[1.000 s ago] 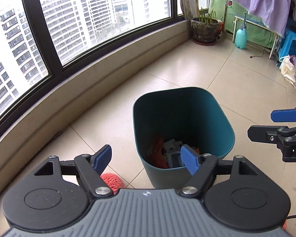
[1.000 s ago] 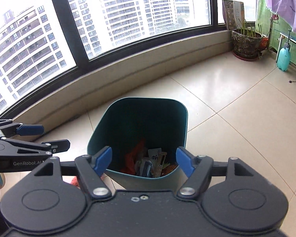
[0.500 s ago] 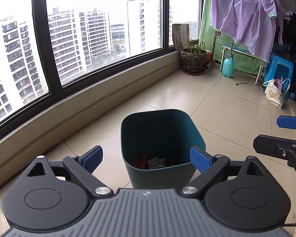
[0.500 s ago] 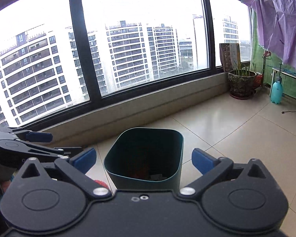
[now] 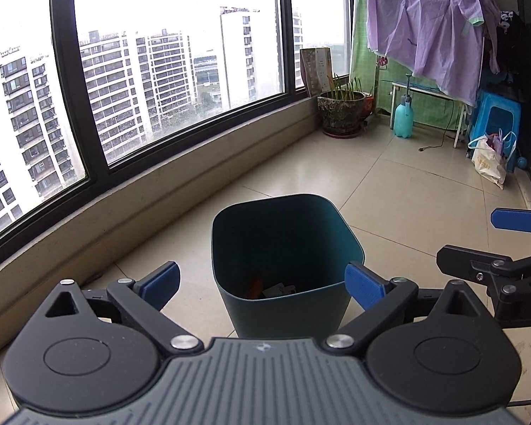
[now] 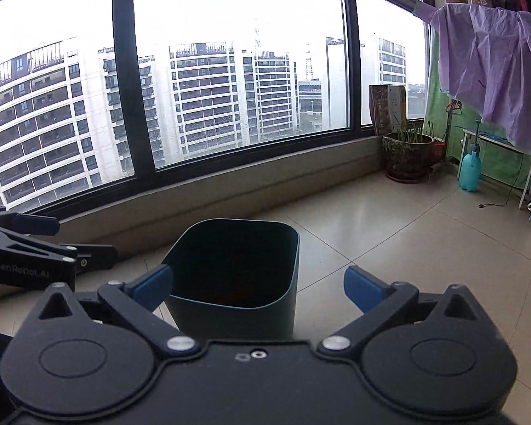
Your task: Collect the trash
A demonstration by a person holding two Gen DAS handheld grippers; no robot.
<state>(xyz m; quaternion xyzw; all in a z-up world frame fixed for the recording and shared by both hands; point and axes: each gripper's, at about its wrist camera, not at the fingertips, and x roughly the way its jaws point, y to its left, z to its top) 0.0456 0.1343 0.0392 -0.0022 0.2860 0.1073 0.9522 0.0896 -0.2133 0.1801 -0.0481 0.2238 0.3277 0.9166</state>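
A potted plant is standing in the far corner by the window, with one turquoise spray bottle just beside it, under a purple cloth that is hanging over a rail. A white bag is leaning near a blue stool. Nothing is blocking the tiled floor around the one teal bin, which is sitting upright near the window ledge. Inside it some trash is lying at the bottom, orange and white scraps too jumbled to count. Two grippers are hovering near the bin: the left gripper is showing its fingers spread wide and empty, having just opened further, and the right gripper likewise is holding nothing.
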